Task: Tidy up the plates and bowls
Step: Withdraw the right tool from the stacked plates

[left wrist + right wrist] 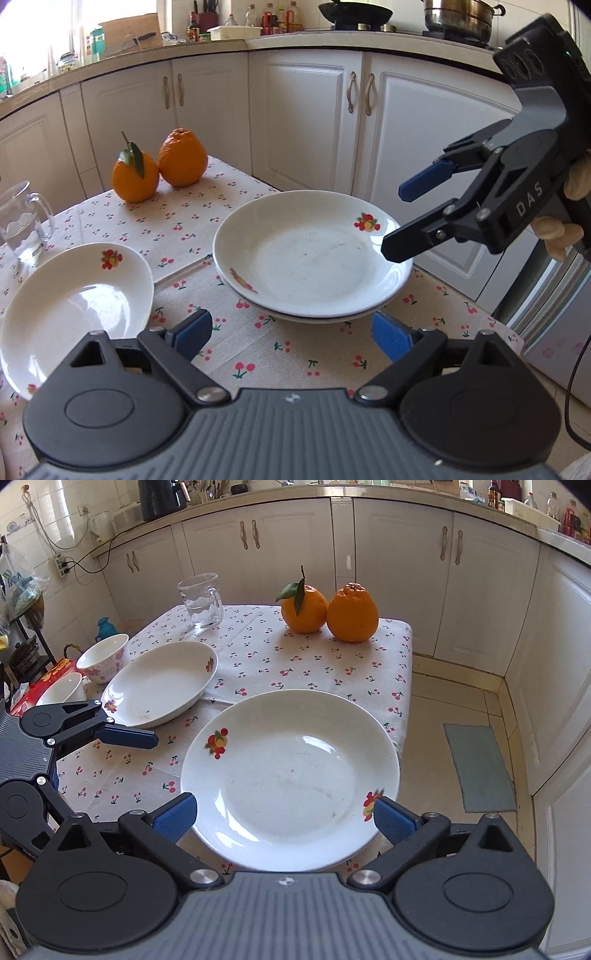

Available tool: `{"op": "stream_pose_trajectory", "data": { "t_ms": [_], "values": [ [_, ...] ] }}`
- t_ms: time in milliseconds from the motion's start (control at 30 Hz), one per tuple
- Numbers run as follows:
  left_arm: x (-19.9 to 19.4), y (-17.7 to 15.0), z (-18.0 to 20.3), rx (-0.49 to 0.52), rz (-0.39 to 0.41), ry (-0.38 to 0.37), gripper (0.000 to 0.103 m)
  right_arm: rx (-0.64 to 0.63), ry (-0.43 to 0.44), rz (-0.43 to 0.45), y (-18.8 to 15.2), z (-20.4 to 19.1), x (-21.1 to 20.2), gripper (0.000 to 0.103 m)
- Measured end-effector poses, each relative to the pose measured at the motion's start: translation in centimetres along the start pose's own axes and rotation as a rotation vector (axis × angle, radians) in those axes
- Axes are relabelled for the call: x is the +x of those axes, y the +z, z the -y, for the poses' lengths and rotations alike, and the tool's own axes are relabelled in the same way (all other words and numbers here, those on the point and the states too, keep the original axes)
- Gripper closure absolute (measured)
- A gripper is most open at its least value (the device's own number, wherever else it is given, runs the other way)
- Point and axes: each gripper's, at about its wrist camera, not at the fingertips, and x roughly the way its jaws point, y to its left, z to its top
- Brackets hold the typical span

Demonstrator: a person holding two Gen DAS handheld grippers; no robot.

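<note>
Cherry-print tablecloth, lower plate mostly hidden under top plate

White plates with red fruit motifs, cherry-print tablecloth, 2 oranges, possibly pink-flowered bowl

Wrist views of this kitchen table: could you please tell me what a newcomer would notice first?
Two bright orange citrus fruits, one with a green leaf, stand touching at the far edge of the cherry-print tablecloth. Nearer, a white round fruit-printed plate sits on another plate, with the open right tongs either side of its near rim.
</note>
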Motion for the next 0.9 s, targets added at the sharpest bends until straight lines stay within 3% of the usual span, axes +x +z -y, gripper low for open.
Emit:
{"op": "stream_pose_trajectory", "data": {
  "t_ms": [167, 400, 567, 700, 900],
  "values": [
    [-2.0, -1.7, -0.1, -0.057, 0.0, 0.167, 0.009, -0.049, -0.014, 0.02, -0.9, -2.5, -0.8, 0.0],
    [-3.4, -4.2, -3.1, -0.214, -0.047, 0.325, 0.009, -0.129, -0.021, 0.004, -2.1, -5.7, -1.2, 0.0],
    [-4.0, -6.1, -5.2, -0.312, -0.071, 0.388, 0.009, -0.168, -0.014, 0.012, -2.6, -7.4, -1.8, 0.0],
    [-4.2, -7.0, -6.1, -0.366, -0.073, 0.391, 0.009, -0.176, 0.0, 0.019, -2.8, -8.4, -2.0, 0.0],
    [-4.0, -7.5, -6.7, -0.388, -0.055, 0.409, 0.009, -0.162, 0.049, 0.029, -2.8, -10.0, -1.1, 0.0]
  ]
}}
